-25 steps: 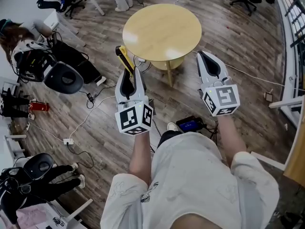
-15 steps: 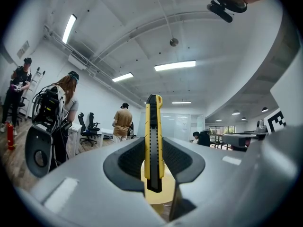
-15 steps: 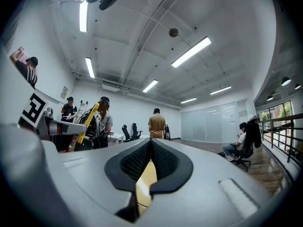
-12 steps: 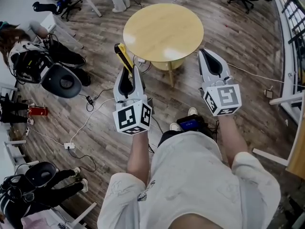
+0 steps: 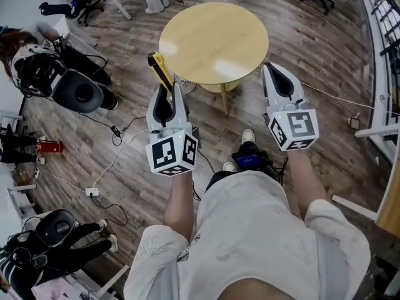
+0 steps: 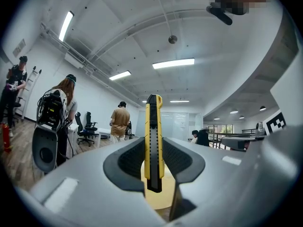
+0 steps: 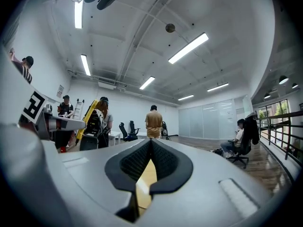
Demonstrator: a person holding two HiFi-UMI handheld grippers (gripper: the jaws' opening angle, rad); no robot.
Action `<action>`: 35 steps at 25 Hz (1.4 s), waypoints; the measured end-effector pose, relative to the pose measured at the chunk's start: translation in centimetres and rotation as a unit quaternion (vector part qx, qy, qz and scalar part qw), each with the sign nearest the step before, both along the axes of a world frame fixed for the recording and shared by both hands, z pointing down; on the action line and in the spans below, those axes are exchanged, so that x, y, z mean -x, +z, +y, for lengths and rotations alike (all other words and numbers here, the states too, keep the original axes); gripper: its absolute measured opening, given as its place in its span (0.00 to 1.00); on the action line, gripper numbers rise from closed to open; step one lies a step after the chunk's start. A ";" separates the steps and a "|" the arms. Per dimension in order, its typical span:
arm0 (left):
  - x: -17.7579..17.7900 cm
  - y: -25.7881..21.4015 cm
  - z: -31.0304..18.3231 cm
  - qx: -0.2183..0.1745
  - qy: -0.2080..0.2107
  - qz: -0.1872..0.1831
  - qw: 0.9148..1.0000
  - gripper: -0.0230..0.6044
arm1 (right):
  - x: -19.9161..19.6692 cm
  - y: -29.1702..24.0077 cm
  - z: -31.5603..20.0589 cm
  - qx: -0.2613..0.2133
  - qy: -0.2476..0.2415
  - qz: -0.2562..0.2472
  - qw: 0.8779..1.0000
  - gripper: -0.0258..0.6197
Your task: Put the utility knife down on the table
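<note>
Item one — left gripper [image 5: 167, 91]: I see its jaws pinching the utility knife [image 6: 153, 141] by the yellow-and-black body. The knife stands upright between the pads, its far end poking past the tips. Location: in the air just off the near left edge of the round wooden table [image 5: 212, 36], not resting on it.

Item two — right gripper [image 5: 271, 69]: my pads are pressed together with nothing between them, near the table's right edge.
</note>
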State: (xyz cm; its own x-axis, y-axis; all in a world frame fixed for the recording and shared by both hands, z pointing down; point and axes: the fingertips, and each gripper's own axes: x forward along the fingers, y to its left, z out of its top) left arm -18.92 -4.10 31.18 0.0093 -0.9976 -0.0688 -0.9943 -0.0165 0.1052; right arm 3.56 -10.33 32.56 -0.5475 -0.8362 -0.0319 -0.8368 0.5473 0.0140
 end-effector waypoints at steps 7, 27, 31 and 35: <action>-0.3 0.5 -1.0 0.008 -0.004 -0.011 1.000 0.25 | 0.1 0.8 -1.1 0.006 -0.004 -0.006 1.000 0.05; 0.4 1.5 -4.2 0.023 -0.035 -0.032 0.999 0.25 | 1.8 2.8 -5.1 0.020 -0.036 -0.041 0.998 0.05; -0.1 1.6 -4.8 0.023 -0.043 -0.036 0.998 0.25 | 1.7 3.1 -5.8 0.021 -0.048 -0.041 0.998 0.05; -0.2 1.6 -5.3 0.024 -0.054 -0.038 0.998 0.25 | 1.8 3.4 -6.5 0.025 -0.059 -0.041 0.997 0.05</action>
